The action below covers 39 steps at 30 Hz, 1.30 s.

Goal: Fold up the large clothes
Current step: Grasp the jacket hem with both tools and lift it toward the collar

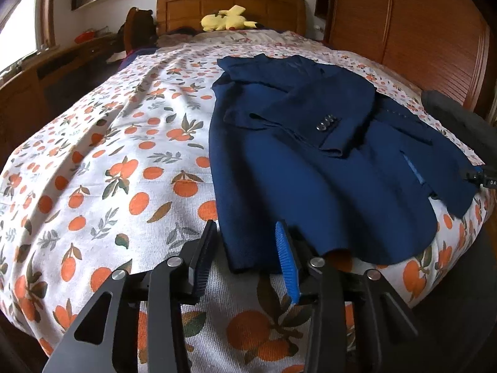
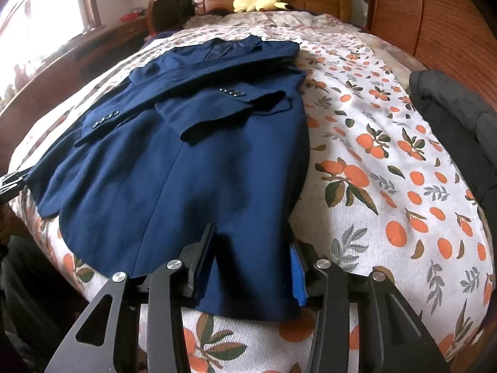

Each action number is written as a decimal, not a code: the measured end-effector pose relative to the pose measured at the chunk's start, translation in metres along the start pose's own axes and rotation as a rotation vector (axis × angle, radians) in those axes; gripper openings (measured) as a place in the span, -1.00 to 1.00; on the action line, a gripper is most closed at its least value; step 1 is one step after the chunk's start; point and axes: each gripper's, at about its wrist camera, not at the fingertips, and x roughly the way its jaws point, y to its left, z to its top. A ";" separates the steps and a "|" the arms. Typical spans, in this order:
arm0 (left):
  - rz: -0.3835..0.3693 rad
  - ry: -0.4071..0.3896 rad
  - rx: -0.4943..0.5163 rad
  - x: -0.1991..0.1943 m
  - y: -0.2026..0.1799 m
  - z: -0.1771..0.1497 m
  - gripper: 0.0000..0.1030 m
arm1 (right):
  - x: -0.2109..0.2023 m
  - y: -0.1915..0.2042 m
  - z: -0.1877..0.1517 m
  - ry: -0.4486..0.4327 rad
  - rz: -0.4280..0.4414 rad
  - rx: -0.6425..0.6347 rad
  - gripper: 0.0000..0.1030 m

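Note:
A navy blazer (image 1: pixel 310 161) lies flat on the orange-print bedspread (image 1: pixel 108 161), both sleeves crossed over its front. My left gripper (image 1: pixel 245 227) stands over the near left hem corner (image 1: pixel 248 251), jaws apart, the cloth lying flat between the pads. In the right wrist view the blazer (image 2: pixel 186 161) stretches away from me. My right gripper (image 2: pixel 250 233) straddles the near right hem (image 2: pixel 251 279). The cloth fills the gap and laps over the blue pad (image 2: pixel 298 276), but stays flat, not pinched. Part of the right gripper (image 1: pixel 481 178) shows beside the blazer's far edge.
A wooden headboard (image 1: pixel 230 6) with a yellow plush toy (image 1: pixel 228 18) closes the far end. A black padded garment (image 2: pixel 450 108) lies at the bed's right edge. Wooden slatted doors (image 1: pixel 435 31) stand on the right, a low wooden desk (image 1: pixel 46 71) and a window on the left.

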 end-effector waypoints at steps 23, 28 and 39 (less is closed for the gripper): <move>-0.060 -0.445 0.075 -0.202 -0.095 0.173 -0.97 | -0.195 0.053 0.143 -0.519 0.122 -0.142 -0.87; -0.049 -0.549 0.101 -0.270 -0.110 0.204 -0.97 | -0.266 0.052 0.150 -0.633 0.120 -0.174 -0.87; -0.002 -0.629 0.106 -0.329 -0.118 0.215 -0.96 | -0.342 0.020 0.135 -0.722 0.076 -0.155 -0.87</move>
